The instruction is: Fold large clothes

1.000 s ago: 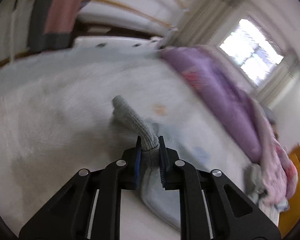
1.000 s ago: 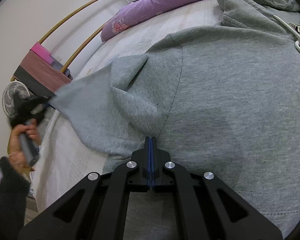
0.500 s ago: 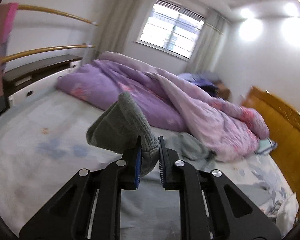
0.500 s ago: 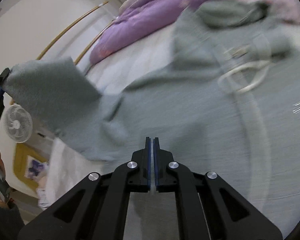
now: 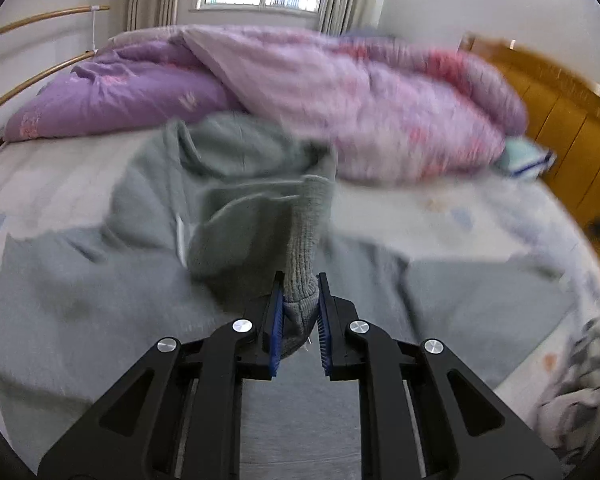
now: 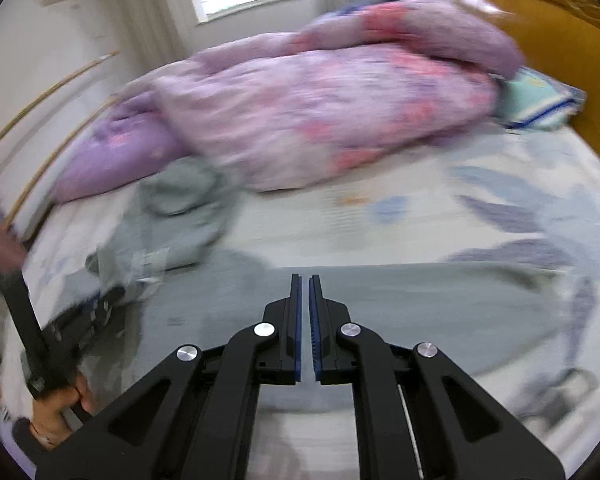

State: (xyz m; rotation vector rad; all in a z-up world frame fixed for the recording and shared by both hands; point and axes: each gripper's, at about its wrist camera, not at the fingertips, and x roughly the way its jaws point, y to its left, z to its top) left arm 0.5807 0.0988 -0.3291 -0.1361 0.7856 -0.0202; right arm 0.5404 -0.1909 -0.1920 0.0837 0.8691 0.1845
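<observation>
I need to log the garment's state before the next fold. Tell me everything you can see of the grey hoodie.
The grey hoodie, soft fleece-like knit, lies spread on the bed, hood bunched toward the purple quilt. One sleeve is lifted over the body, its ribbed cuff clamped in the left gripper. A white drawstring shows. The right gripper hovers over it, almost shut, holding nothing.
</observation>
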